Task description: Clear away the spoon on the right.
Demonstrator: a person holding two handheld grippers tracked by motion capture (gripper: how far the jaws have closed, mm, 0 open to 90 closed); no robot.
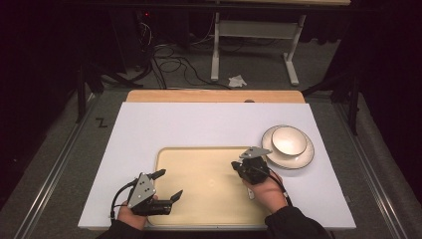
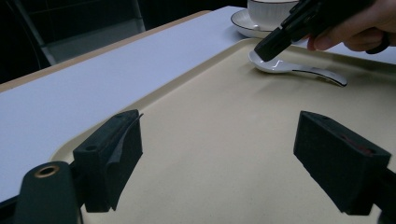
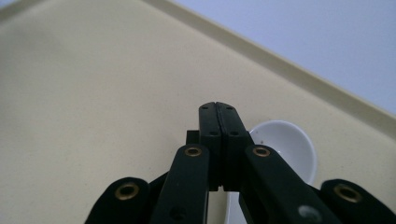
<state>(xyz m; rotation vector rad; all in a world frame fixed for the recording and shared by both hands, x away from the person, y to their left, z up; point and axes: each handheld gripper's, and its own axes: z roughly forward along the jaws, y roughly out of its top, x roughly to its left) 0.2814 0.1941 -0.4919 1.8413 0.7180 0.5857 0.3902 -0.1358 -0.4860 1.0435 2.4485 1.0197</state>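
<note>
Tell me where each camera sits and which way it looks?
High view: above the person's side, looking forward and down at the tray, bowl, both hands.
Left gripper view: rides the left gripper, looking across the tray at the spoon; its open jaws show.
Right gripper view: rides the right gripper, looking down at the spoon; its shut jaws show.
Both gripper views share spoon and tray.

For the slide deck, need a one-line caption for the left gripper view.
Open left gripper hovers over the beige tray while the right gripper reaches a white spoon.
</note>
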